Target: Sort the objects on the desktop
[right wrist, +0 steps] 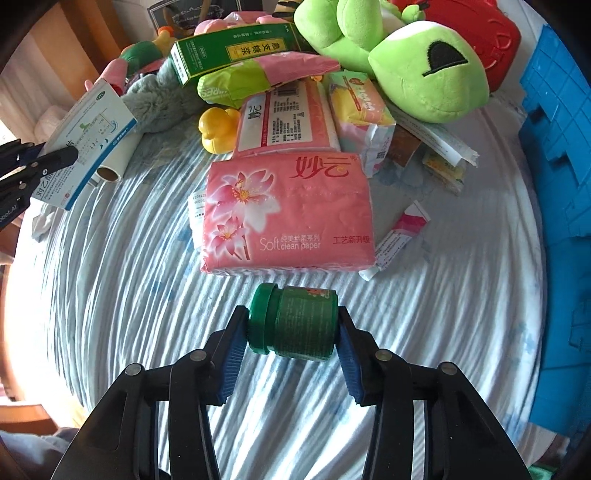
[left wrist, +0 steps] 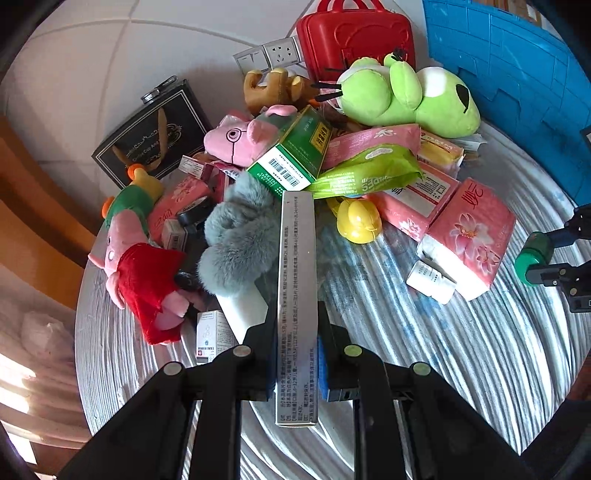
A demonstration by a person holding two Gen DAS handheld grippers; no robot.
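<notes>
My left gripper (left wrist: 297,354) is shut on a long flat white medicine box (left wrist: 295,288), held edge-on above the striped round table (left wrist: 424,369). The right wrist view shows the same box (right wrist: 85,140) at the far left, tilted, with printed blue text. My right gripper (right wrist: 291,343) is shut on a small green jar (right wrist: 295,325) that lies sideways. One blue pad is on its lid and the other on its base, just in front of a pink tissue pack (right wrist: 288,210). The left wrist view catches this jar (left wrist: 533,258) at the right edge.
A pile fills the back of the table: green frog plush (right wrist: 406,62), green carton (left wrist: 291,155), wet wipes pack (left wrist: 369,173), yellow duck (left wrist: 358,221), grey fluffy toy (left wrist: 236,243), pig plush toys (left wrist: 144,273). A red case (left wrist: 354,33), a black flask box (left wrist: 155,129) and a blue crate (right wrist: 561,184) stand around it.
</notes>
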